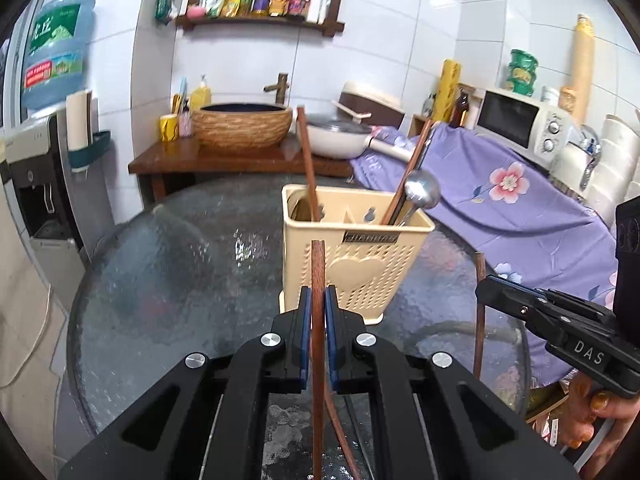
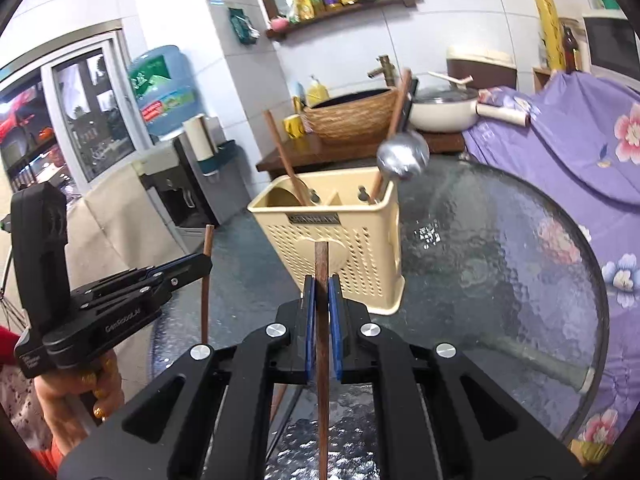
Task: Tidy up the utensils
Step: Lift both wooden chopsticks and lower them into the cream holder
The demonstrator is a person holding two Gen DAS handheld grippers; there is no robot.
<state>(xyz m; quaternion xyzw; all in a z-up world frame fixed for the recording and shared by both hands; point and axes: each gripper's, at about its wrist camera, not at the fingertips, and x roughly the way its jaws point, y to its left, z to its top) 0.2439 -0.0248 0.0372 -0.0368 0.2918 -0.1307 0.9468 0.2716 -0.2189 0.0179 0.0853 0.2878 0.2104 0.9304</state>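
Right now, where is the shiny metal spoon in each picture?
Left wrist view: the metal spoon is right of centre, bowl up, sticking out of the right compartment of the beige utensil holder.
Right wrist view: the metal spoon is just right of centre, above the holder's right compartment.
Shared landmark: the woven basin on the wooden counter behind.

We look forward along each gripper's jaws, low and close over the glass worktop (image 1: 168, 264). Both views face the cream utensil holder (image 1: 356, 252) and the sink counter (image 1: 240, 160) behind.
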